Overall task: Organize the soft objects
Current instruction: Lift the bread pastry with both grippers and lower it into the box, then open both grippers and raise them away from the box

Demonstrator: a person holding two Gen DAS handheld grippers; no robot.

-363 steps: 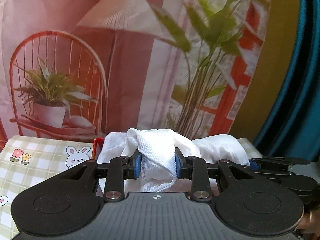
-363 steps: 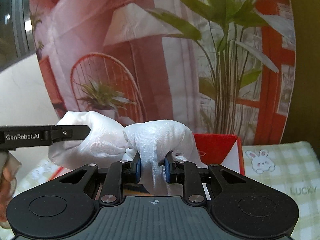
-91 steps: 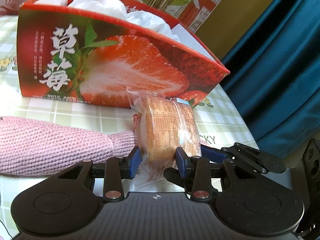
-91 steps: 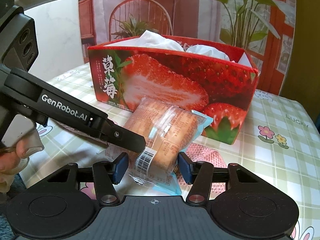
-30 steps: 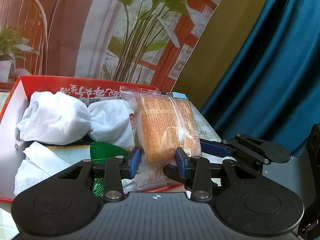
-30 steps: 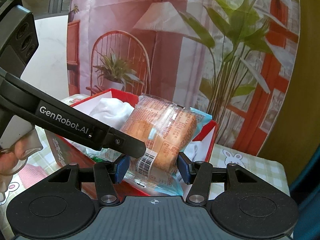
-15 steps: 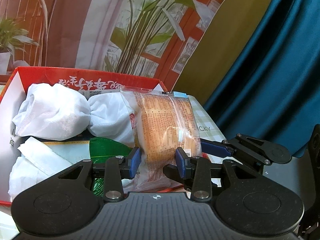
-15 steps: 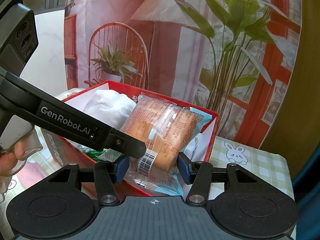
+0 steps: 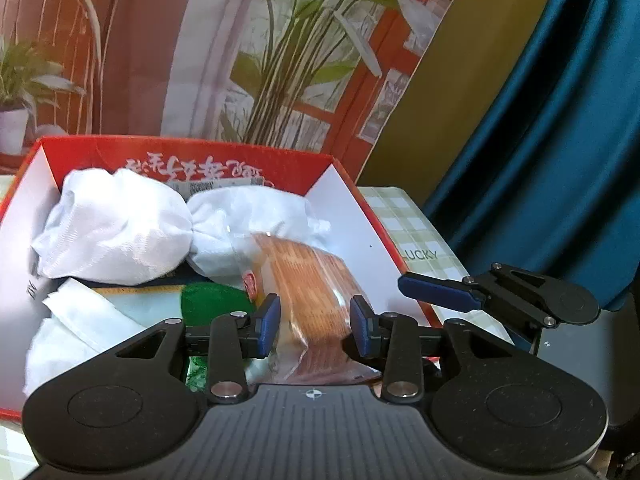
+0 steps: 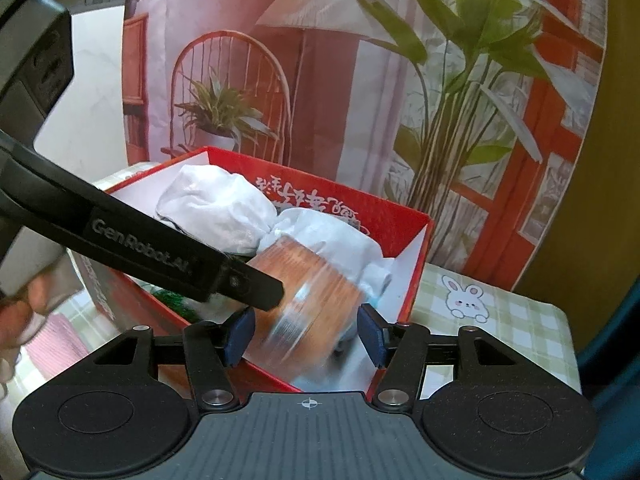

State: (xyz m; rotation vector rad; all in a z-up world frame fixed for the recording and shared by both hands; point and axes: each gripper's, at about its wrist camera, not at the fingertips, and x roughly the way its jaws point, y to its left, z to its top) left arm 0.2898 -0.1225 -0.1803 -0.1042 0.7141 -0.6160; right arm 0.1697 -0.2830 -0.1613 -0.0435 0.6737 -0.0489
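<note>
A clear-wrapped bread pack (image 9: 316, 284) is blurred and lies tilted inside the red strawberry box (image 9: 224, 158), against the white cloth bundle (image 9: 120, 224). My left gripper (image 9: 316, 326) is open, its blue pads apart on either side of the pack without pinching it. My right gripper (image 10: 302, 338) is open too, jaws wide, with the blurred pack (image 10: 316, 292) between and beyond them in the box (image 10: 400, 216). The right gripper's finger (image 9: 440, 292) shows at the right of the left wrist view.
White cloth (image 10: 216, 208) and a green packet (image 9: 212, 300) fill the box. A pink knitted item (image 10: 48, 340) lies on the checked tablecloth (image 10: 500, 320) left of the box. A printed backdrop stands behind; a blue curtain (image 9: 560, 140) hangs at right.
Both grippers have opened and the bread pack has dropped from upright between the pads down into the box, blurred in motion. Both grippers have moved closer over the box.
</note>
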